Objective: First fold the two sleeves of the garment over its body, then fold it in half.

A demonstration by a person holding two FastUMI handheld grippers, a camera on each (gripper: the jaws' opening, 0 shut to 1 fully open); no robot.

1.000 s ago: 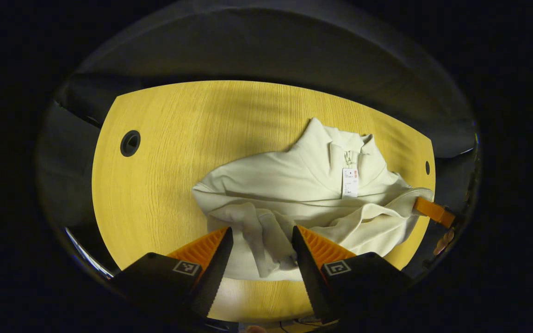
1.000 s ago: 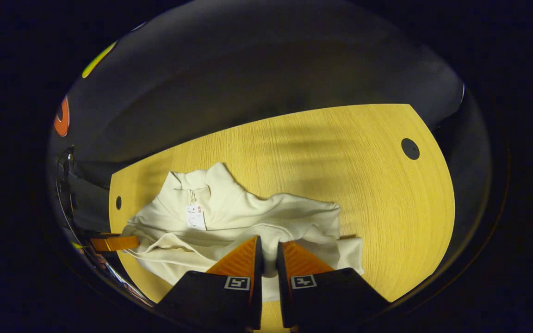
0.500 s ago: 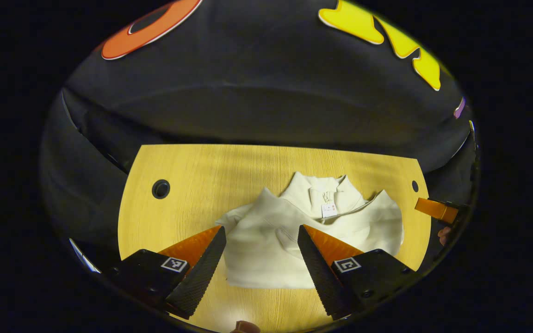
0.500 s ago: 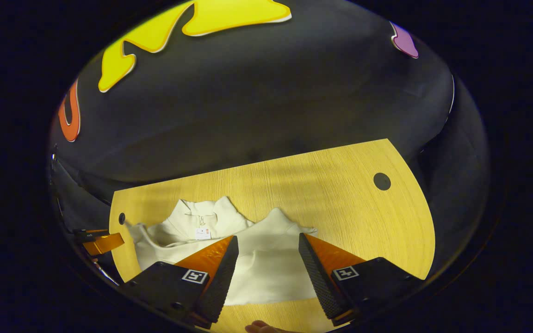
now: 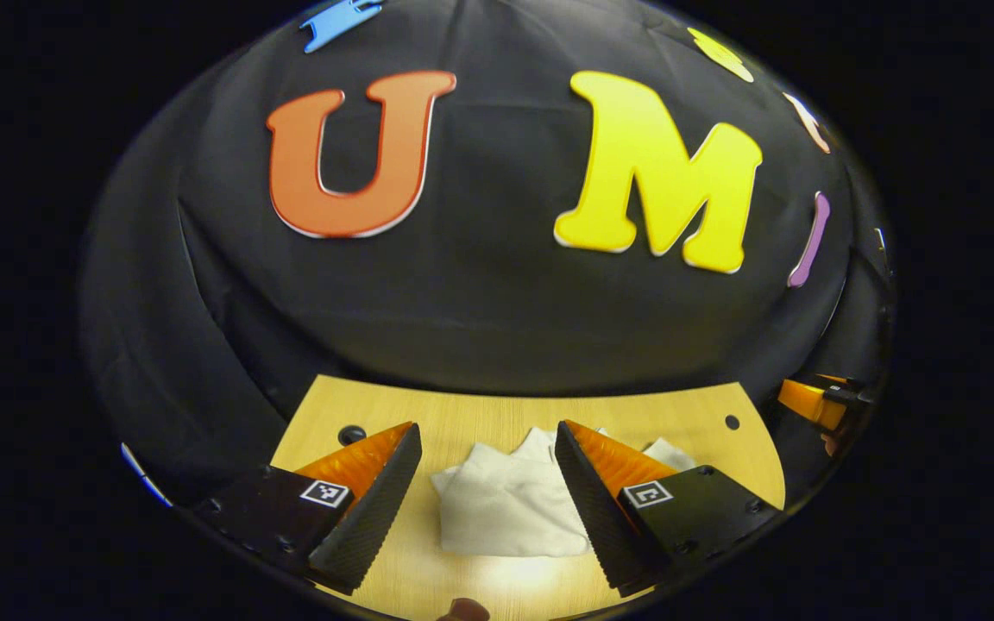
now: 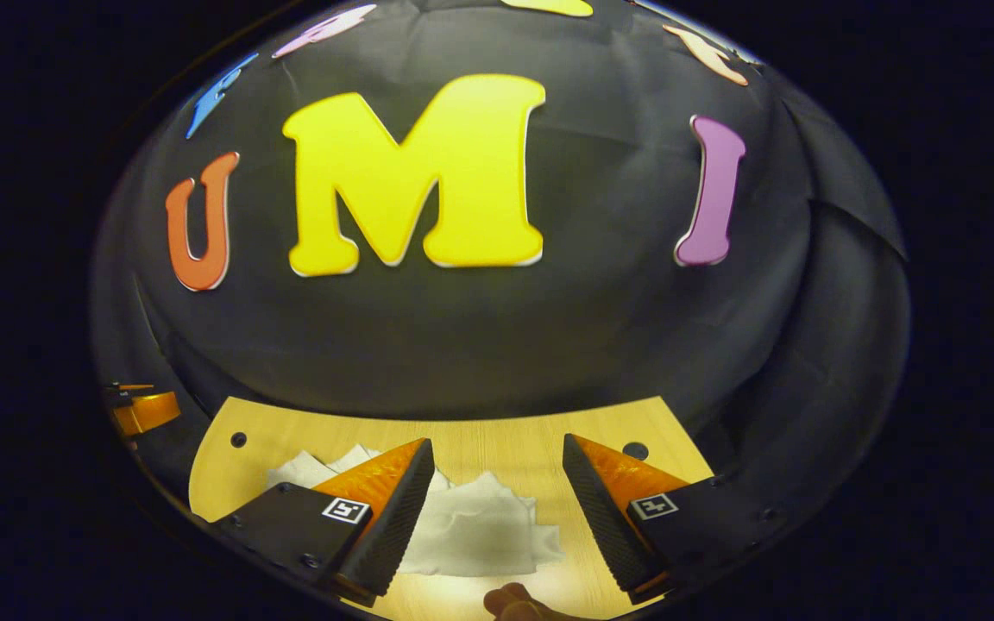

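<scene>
The cream garment [image 5: 506, 511] lies folded into a compact bundle on the yellow wooden table [image 5: 480, 407], with its collar at the far side. My left gripper [image 5: 487, 431] is open and raised above the near edge of the garment, touching nothing. In the right gripper view the same garment [image 6: 475, 528] sits low between and left of the fingers. My right gripper [image 6: 498, 442] is also open, lifted off the cloth and holding nothing. Both cameras are tilted up toward the booth wall.
The right gripper [image 5: 814, 402] shows at the right edge of the left gripper view, and the left gripper [image 6: 145, 410] at the left edge of the right gripper view. Cable holes [image 5: 350, 434] [image 6: 635, 449] mark the table's far corners. A fingertip [image 6: 514, 599] shows at the bottom.
The right gripper opened and let go of the garment. Both grippers lifted and tilted up and back, so the garment now lies folded and looks smaller and lower in both views.
</scene>
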